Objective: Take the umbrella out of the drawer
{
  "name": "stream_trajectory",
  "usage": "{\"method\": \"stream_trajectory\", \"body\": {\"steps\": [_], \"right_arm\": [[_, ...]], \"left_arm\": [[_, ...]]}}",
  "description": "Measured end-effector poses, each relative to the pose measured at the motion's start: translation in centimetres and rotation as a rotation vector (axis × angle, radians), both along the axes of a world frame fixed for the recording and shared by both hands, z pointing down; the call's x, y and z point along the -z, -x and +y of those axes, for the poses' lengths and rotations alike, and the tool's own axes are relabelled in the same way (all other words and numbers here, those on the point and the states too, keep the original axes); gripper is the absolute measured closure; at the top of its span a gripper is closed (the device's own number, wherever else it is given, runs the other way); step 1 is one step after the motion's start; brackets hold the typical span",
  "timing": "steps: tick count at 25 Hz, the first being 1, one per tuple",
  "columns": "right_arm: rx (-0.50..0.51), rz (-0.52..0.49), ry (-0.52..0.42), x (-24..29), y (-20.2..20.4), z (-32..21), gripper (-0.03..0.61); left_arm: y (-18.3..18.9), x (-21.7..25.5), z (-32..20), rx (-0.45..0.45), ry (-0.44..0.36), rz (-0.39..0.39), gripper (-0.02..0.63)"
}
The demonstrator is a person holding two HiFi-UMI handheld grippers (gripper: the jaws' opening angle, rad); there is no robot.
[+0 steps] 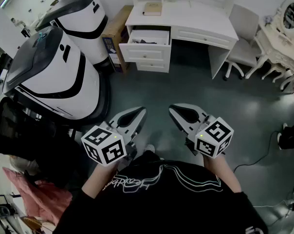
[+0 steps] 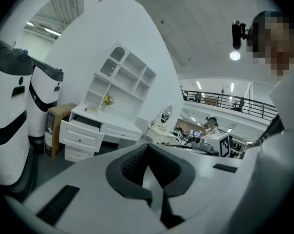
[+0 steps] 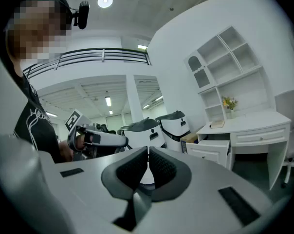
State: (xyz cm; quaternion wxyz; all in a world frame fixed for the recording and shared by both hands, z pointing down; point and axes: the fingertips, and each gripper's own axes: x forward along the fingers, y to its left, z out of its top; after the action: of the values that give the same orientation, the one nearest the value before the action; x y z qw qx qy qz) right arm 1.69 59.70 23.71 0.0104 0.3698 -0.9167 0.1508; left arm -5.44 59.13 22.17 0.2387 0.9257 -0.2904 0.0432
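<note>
A white desk (image 1: 195, 19) stands across the room at the top of the head view. Its top left drawer (image 1: 148, 37) is pulled open, and something dark lies inside, too small to tell as an umbrella. The drawer also shows in the left gripper view (image 2: 80, 128) and the right gripper view (image 3: 209, 148). Both grippers hover over the floor, well short of the desk. My left gripper (image 1: 141, 111) is shut with nothing in it, pads touching (image 2: 147, 149). My right gripper (image 1: 172, 108) is also shut and empty (image 3: 148, 150).
Two large white-and-black machines (image 1: 54, 77) (image 1: 81, 18) stand at the left, with a cardboard box (image 1: 116, 32) beside the desk. A book (image 1: 152, 9) lies on the desk. A white chair (image 1: 242, 48) and a dressing table (image 1: 278, 43) stand at the right. A cable (image 1: 256, 155) crosses the floor.
</note>
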Motion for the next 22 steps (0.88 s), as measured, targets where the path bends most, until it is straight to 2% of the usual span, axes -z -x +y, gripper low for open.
{"method": "stream_trajectory", "body": {"steps": [9,13,17,22], "right_arm": [[-0.018,0.013,-0.023,1.1,-1.3,1.1,0.531],[-0.06,0.006,-0.027,1.5,-2.2,0.7,0.531],[-0.099,0.063,-0.062,1.4,-3.0,-0.1,0.529],[-0.105,0.087,-0.041,-0.4,-3.5,-2.8,0.529]], "left_arm": [[-1.4,1.6,0.9,-0.019,-0.039,-0.004,0.594],[-1.7,2.1,0.9,-0.026,-0.055,-0.006,0.594],[-2.1,2.1,0.2,-0.037,-0.062,0.002,0.594],[-2.7,0.5,-2.7,-0.04,-0.053,0.005,0.595]]}}
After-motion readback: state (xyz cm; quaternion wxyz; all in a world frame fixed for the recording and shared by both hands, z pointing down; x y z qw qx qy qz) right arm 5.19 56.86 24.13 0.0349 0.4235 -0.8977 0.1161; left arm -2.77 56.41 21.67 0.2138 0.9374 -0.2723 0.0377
